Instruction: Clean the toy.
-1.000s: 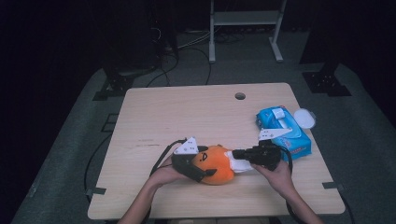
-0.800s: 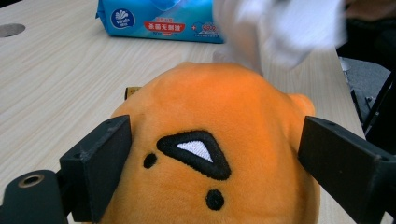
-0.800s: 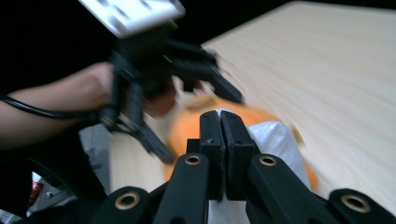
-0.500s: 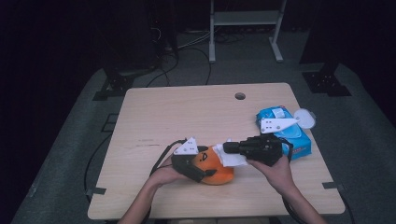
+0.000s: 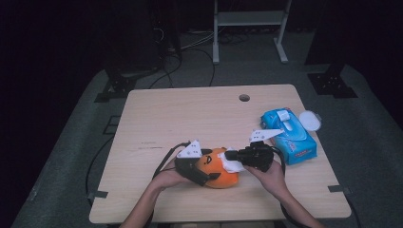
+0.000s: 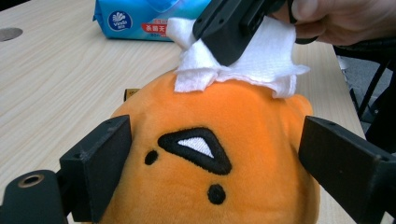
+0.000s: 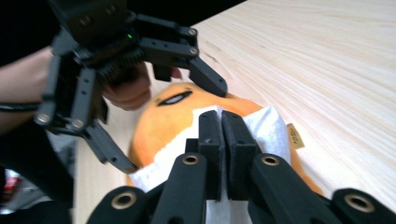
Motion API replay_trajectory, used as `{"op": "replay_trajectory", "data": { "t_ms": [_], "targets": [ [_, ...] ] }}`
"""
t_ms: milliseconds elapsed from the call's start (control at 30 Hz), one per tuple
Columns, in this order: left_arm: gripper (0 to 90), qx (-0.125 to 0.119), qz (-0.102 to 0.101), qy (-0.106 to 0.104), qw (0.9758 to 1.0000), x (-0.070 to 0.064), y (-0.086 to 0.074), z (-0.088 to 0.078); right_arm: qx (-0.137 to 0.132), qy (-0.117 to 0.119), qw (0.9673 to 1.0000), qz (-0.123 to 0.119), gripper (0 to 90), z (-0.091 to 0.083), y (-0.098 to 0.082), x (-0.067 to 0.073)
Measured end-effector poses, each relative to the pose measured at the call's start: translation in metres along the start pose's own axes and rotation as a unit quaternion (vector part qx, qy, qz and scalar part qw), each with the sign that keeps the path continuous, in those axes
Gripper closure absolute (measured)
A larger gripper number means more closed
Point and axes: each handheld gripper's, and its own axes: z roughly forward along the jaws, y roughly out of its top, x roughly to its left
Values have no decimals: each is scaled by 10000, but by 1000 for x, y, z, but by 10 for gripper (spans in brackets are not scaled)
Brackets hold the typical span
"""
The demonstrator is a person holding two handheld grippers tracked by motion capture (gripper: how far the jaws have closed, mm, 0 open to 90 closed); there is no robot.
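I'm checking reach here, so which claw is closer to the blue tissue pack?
Right. The right claw, pinching a white wipe onto the orange plush, sits just beside the blue tissue pack. The left claw grips the plush's far side, farther from the pack.

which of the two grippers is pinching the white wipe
The right gripper: its fingers are shut on the white paper wipe, while the left gripper straddles the round orange plush toy.

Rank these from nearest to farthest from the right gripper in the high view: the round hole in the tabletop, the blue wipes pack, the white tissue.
1. White tissue, pinched in its jaws on the orange plush toy.
2. Blue wipes pack, just beyond, rightward.
3. Round hole, near the far edge.
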Motion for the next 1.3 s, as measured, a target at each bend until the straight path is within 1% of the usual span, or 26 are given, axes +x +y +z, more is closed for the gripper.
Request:
{"op": "replay_trajectory", "data": {
  "t_ms": [33, 67, 100, 133, 167, 233, 400, 500, 567, 633, 700, 767, 833, 900, 967, 1000, 1133, 1200, 1267, 1300],
  "targets": [
    [101, 0, 10, 2, 10000, 0, 0, 0, 7, -90, 9999, -71, 832, 0, -2, 1],
    [101, 4, 21, -3, 10000, -1, 0, 1, 37, -188, 9997, -175, 786, 0, -3, 3],
    [101, 18, 45, -15, 10000, -1, 0, 0, 70, -317, 9991, -275, 735, 0, -4, 5],
    [101, 14, 43, -25, 10000, -1, 0, 0, 76, -447, 9983, -378, 712, -1, -6, 7],
    [101, 15, 59, -30, 10000, -2, 1, 0, 85, -473, 9980, -409, 688, -1, -6, 7],
    [101, 2, 53, -33, 10000, -2, 1, 1, 89, -600, 9970, -471, 632, -1, -8, 8],
    [102, 14, 60, -51, 10000, -2, 0, 1, 51, -599, 9977, -325, 530, -1, -14, 2],
    [103, 52, 78, -68, 9999, -2, 0, 1, 24, -493, 9987, -93, 509, 1, -17, -5],
    [103, 67, 87, -82, 9999, -2, -1, 1, 3, -425, 9991, -3, 509, 2, -19, -7],
    [103, 80, 86, -113, 9999, -2, -1, 1, 1, -336, 9993, 142, 516, 2, -21, -9],
    [104, 117, 110, -131, 9998, -2, 0, 0, 43, -261, 9994, 240, 564, 2, -23, -10],
    [103, 129, 153, -142, 9997, -2, 2, -3, 77, -191, 9994, 270, 633, 1, -23, -10],
    [103, 98, 148, -141, 9997, -1, 4, -7, 78, -166, 9995, 268, 678, 0, -24, -10],
    [102, 75, 112, -97, 9999, 0, 4, -9, 60, -133, 9996, 238, 733, -1, -24, -9],
    [102, 175, 126, -6, 9998, 3, 2, -9, 63, -85, 9997, 214, 776, -2, -23, -8],
    [102, 169, 107, -7, 9998, 4, 2, -9, 66, -73, 9997, 217, 796, -3, -22, -9],
    [107, 288, 69, -2, 9996, 4, -1, -10, 21, -106, 9998, 163, 823, -9, -17, -7],
    [116, 290, 49, -26, 9996, 5, -2, -10, -34, -32, 9999, 119, 824, -11, -12, -2],
    [116, 257, 12, -19, 9997, 5, -3, -9, -67, 28, 10000, -10, 824, -11, -6, 6],
    [116, 252, 19, -16, 9997, 5, -3, -9, -84, 98, 9999, -101, 824, -11, -1, 12]
  ]
}}
